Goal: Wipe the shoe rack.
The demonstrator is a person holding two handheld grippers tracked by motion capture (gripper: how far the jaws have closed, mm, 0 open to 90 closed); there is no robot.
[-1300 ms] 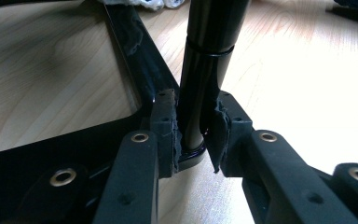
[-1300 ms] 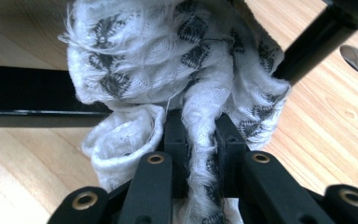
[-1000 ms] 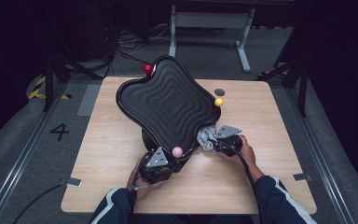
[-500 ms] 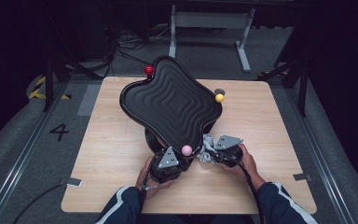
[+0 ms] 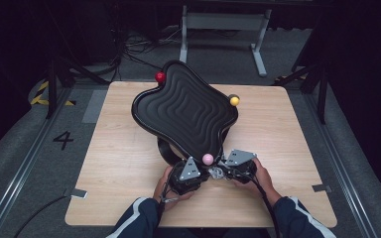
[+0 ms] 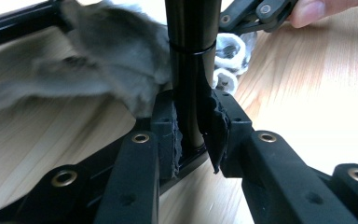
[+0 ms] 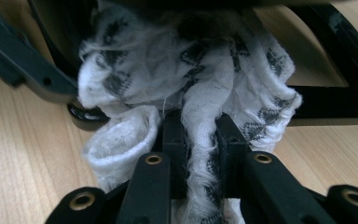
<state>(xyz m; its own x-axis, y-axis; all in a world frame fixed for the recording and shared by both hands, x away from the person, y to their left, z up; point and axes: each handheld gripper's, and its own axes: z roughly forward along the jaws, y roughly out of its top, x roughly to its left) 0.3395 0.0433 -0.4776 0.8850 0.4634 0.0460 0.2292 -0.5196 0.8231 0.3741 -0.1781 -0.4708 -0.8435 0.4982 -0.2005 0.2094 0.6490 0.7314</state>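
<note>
High view first: I read the black wavy-topped stand in the middle of the bench, its broad scalloped top tilted up toward the far side, ridged in concentric ripples. A red ball sits at its far left lobe, a pink ball at the near lobe, a yellow ball at the right lobe. Under the top, the stand's dark base shows at the near left.

My left tongs sit just left of the pink ball; in the left gripper view they are clenched on the stand's black upright post, pads pressing either side, with a grey blurred cloth edge to the left of it.

My right tongs lie just right of the pink ball, clenched on a white cloth with dark woven patterns. The cloth is bunched against the stand's frame and hides what lies behind it in the right gripper view.
</note>
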